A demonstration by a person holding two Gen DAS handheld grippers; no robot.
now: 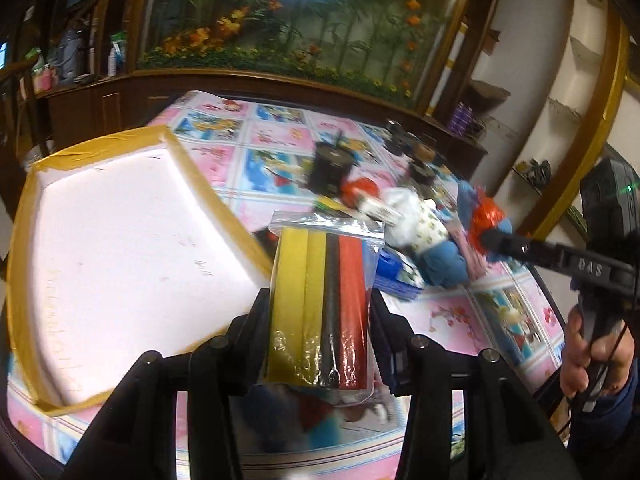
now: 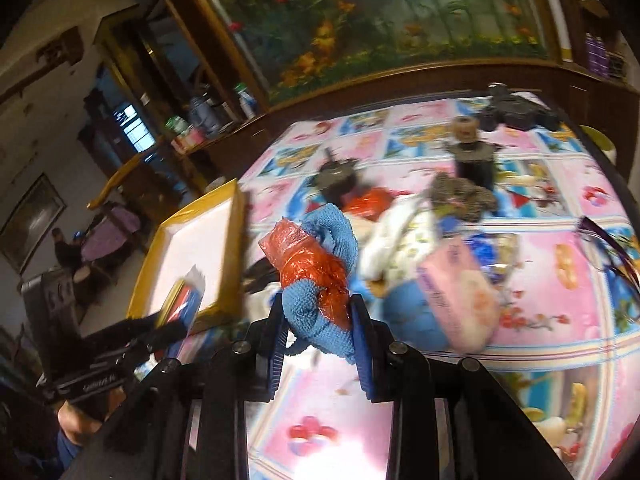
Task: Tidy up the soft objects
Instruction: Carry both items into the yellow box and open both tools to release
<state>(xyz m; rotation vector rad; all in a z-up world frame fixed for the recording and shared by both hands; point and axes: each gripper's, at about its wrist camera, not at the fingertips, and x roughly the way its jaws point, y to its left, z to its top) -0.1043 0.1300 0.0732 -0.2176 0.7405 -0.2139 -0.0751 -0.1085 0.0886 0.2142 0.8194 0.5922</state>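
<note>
My left gripper (image 1: 320, 300) is clamping the bagged sponge strips (image 1: 320, 304); my right gripper (image 2: 318, 320) is pinching a blue cloth (image 2: 316, 312). Either slippery wrap risks sliding out before reaching the foam tray (image 1: 120, 240).

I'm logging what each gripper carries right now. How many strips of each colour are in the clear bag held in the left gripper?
Strips in the clear bag, clamped by the left gripper:
Yellow: 2
Black: 1
Red: 1
Total: 4
The right gripper holds a separate blue cloth bundle, not counted here.
</note>
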